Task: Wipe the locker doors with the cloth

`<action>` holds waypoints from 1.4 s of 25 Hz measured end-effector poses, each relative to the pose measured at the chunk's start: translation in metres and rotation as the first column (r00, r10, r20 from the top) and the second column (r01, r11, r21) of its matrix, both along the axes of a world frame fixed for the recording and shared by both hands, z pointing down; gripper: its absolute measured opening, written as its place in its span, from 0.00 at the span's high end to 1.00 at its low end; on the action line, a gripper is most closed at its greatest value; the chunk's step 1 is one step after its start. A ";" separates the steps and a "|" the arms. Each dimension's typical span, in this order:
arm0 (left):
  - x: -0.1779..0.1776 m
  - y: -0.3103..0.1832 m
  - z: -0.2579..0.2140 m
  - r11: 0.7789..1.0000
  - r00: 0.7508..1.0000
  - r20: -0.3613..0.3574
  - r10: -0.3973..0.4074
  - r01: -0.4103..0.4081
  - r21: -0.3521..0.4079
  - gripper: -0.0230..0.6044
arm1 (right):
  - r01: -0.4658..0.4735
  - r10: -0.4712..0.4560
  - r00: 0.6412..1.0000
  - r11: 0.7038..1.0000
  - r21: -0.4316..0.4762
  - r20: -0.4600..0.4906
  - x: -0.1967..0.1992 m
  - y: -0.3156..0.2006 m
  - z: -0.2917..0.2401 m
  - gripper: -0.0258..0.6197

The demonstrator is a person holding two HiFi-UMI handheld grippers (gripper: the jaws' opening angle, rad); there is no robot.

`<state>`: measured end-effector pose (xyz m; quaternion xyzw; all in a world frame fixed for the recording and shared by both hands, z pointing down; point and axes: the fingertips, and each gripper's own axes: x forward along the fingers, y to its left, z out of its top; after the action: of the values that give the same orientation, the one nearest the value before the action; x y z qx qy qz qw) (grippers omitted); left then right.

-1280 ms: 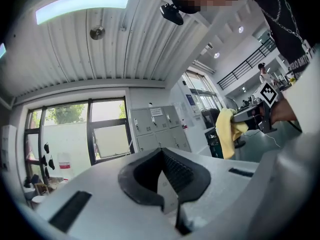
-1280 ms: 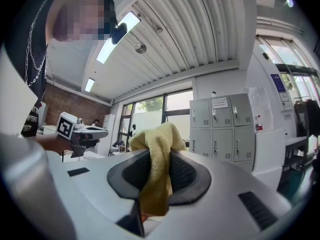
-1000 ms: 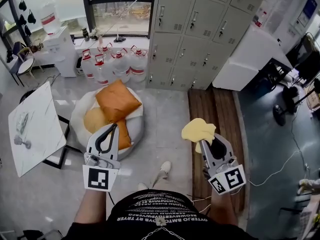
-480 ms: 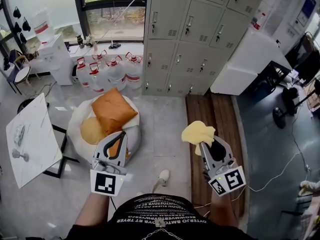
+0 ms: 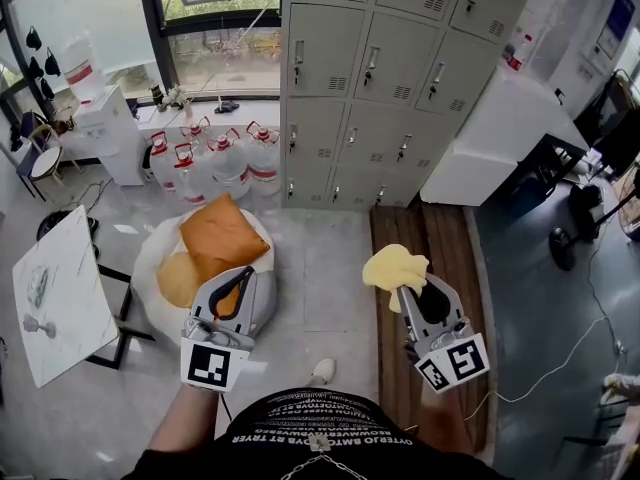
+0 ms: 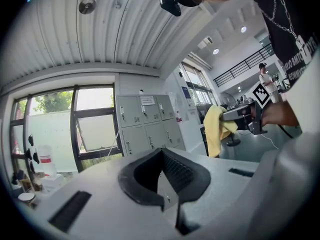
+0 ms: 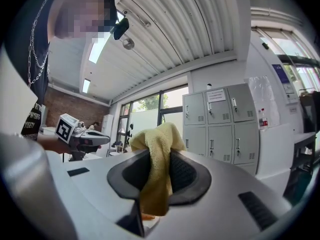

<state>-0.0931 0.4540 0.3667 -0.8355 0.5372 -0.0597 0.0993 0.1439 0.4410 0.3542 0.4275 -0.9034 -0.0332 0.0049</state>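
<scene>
The grey lockers (image 5: 380,78) stand ahead across the floor, several doors in rows, all closed. They also show in the left gripper view as lockers (image 6: 147,124) and in the right gripper view as lockers (image 7: 220,121). My right gripper (image 5: 405,286) is shut on a yellow cloth (image 5: 395,266), which bunches above the jaws. Up close the cloth (image 7: 156,139) is pinched between the pads of the right gripper (image 7: 159,153). My left gripper (image 5: 240,273) is held low at the left, shut on nothing. Its tips meet in the view of the left gripper (image 6: 162,151).
Several water jugs (image 5: 215,158) stand left of the lockers under the window. A white beanbag with orange cushions (image 5: 215,238) lies below my left gripper. A white slab (image 5: 62,293) leans at the left. A white cabinet (image 5: 500,118) flanks the lockers at the right, beside wooden flooring (image 5: 430,238).
The lockers have come nearer and fill more of the head view. My left gripper has drifted a little right. The right gripper keeps its hold on the cloth.
</scene>
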 end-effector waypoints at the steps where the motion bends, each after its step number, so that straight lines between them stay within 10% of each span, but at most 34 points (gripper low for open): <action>1: 0.001 -0.008 -0.001 1.000 1.000 -0.003 -0.012 0.012 -0.001 0.97 | -0.001 0.001 1.000 1.000 0.006 -0.001 0.006 -0.007 -0.002 0.83; 13: 0.063 -0.081 -0.001 0.998 0.998 0.012 -0.054 0.054 0.011 0.97 | 0.016 -0.016 1.000 1.000 0.024 -0.008 0.069 -0.085 -0.004 0.83; 22: 0.047 -0.095 0.005 0.949 0.949 0.034 -0.315 0.314 0.019 0.97 | 0.060 -0.060 0.998 0.998 0.003 0.028 0.080 -0.113 0.011 0.83; 35: 0.077 -0.112 0.010 0.996 0.996 -0.003 -0.088 0.087 -0.018 0.97 | 0.044 -0.044 0.998 0.999 -0.001 0.045 0.081 -0.132 0.020 0.83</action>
<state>-0.0156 0.3419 0.3767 -0.8121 0.5729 -0.0674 0.0882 0.2245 0.3093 0.3747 0.4081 -0.9125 -0.0229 -0.0158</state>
